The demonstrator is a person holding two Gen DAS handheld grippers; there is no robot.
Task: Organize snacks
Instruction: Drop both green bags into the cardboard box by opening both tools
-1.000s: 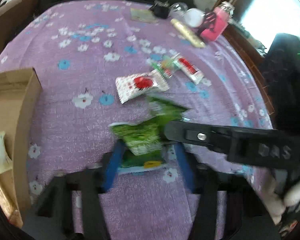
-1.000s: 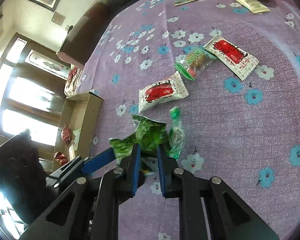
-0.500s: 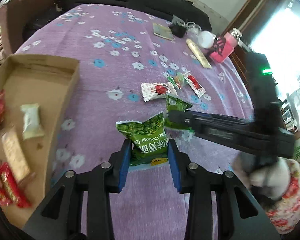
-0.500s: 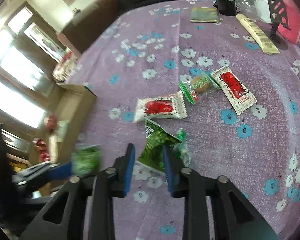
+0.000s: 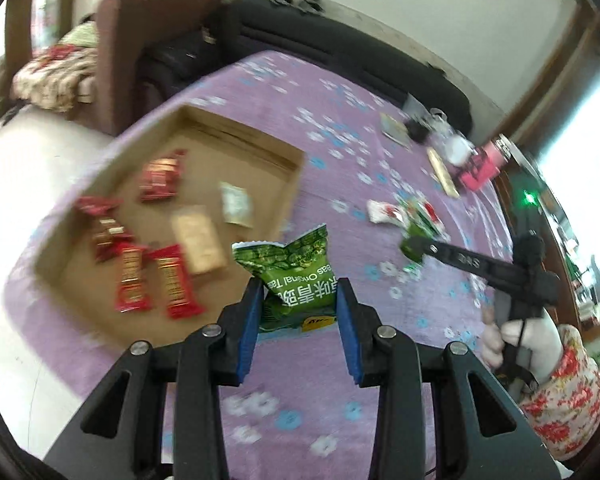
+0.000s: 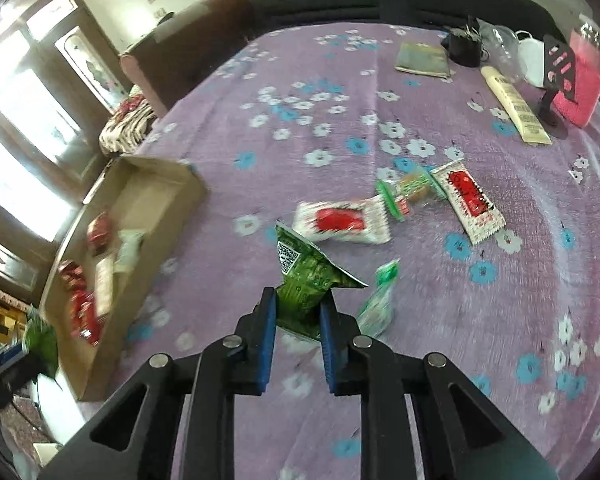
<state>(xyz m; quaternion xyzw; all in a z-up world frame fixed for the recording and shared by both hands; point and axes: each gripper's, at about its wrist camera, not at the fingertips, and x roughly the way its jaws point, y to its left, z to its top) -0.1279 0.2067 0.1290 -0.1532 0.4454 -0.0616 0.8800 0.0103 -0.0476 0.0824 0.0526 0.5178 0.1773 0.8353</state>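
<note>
My left gripper [image 5: 298, 304] is shut on a green pea snack bag [image 5: 296, 272] and holds it in the air next to the cardboard box [image 5: 296, 176]. The box holds several red, gold and white snacks [image 5: 156, 276]. My right gripper [image 6: 298, 312] is shut on a second green snack bag [image 6: 306, 284], lifted above the purple flowered tablecloth [image 6: 300, 128]. A small green packet [image 6: 380, 300] hangs beside that bag. Two red-and-white packets [image 6: 340, 222] and a green-ended cookie packet [image 6: 410, 190] lie on the cloth beyond it.
The box [image 6: 148, 188] sits at the table's left edge in the right wrist view. At the far right edge stand a pink item [image 6: 584, 80], a cream tube [image 6: 516, 108], a booklet [image 6: 422, 60] and a dark cup [image 6: 466, 46]. A dark sofa [image 5: 340, 52] lies behind the table.
My left gripper has lifted its green bag and swung left toward the box. My right gripper has raised its green bag off the cloth and pulled back a little.
</note>
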